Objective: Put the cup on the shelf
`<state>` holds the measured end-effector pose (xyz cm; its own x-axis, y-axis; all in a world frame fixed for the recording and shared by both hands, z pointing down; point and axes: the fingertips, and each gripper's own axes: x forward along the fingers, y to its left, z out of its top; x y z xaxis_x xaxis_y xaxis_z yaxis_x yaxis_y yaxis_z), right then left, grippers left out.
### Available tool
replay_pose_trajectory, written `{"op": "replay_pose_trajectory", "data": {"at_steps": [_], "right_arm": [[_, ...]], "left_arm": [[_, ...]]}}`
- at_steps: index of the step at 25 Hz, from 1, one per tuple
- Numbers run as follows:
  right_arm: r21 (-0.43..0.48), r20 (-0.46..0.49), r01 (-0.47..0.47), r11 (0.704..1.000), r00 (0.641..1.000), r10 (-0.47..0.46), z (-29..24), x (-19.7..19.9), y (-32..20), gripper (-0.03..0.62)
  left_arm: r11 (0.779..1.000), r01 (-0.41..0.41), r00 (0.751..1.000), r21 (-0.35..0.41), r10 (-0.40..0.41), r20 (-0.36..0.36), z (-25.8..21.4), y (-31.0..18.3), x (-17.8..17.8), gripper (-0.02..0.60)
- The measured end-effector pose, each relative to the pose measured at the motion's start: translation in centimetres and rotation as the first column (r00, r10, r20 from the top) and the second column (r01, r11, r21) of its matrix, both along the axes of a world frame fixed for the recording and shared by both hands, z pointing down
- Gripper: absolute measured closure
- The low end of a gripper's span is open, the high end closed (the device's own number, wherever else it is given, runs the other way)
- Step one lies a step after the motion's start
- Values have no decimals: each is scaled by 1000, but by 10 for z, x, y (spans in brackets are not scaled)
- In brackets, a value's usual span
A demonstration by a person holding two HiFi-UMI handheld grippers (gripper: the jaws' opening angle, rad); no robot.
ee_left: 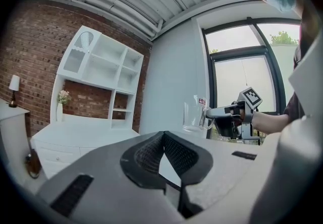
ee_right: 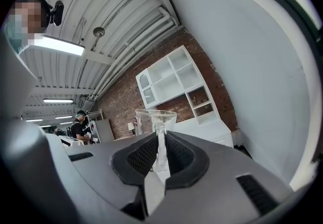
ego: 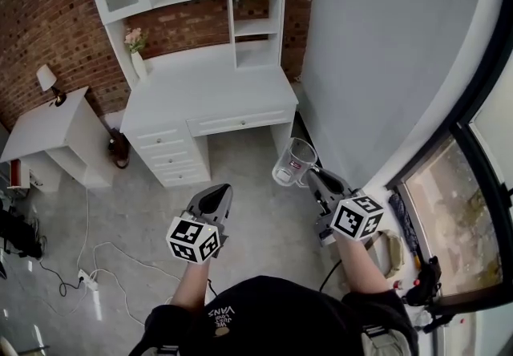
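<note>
The cup [ego: 293, 162], a clear glass mug, hangs in the air over the floor [ego: 256, 246], in front of the white counter [ego: 210, 94] and near the grey wall [ego: 377, 42]. My right gripper [ego: 315, 179] pinches its handle [ee_right: 160, 140] from both sides, and the mug stands upright. My left gripper [ego: 216, 199] sits lower, well apart from the cup, its jaws pressed together at the tips with nothing between. The shelf [ego: 255, 27] stands on the counter against the brick wall [ego: 48, 18], with a vase [ego: 138, 64] of flowers at its left.
</note>
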<state>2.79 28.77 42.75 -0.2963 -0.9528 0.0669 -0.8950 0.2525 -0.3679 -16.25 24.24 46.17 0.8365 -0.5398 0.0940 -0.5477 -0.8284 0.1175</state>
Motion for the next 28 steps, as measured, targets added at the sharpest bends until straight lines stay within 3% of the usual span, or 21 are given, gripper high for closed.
{"op": "replay_pose_trajectory", "data": {"at_steps": [6,10,17,23,28], "right_arm": [[-15,-36,-20,1000,999,19,5,-14,-14,560],[-26,-18,-35,999,999,34,11,-9,-27,560],[-38,1,-20,999,1000,20,23,24,-70,560],[-28,-7,34,999,999,-34,21,70,-122,560],[-1,-15,86,996,996,-87,13,112,-169,560]], "left_arm": [[1000,-23,1000,-7,23,11,9,-10,-19,574],[999,-42,999,-27,42,19,18,-25,-11,574],[998,-51,998,-27,52,18,22,-64,34,574],[999,-49,998,-16,50,33,16,-111,97,574],[1000,-7,1000,15,6,27,6,-155,141,574]]}}
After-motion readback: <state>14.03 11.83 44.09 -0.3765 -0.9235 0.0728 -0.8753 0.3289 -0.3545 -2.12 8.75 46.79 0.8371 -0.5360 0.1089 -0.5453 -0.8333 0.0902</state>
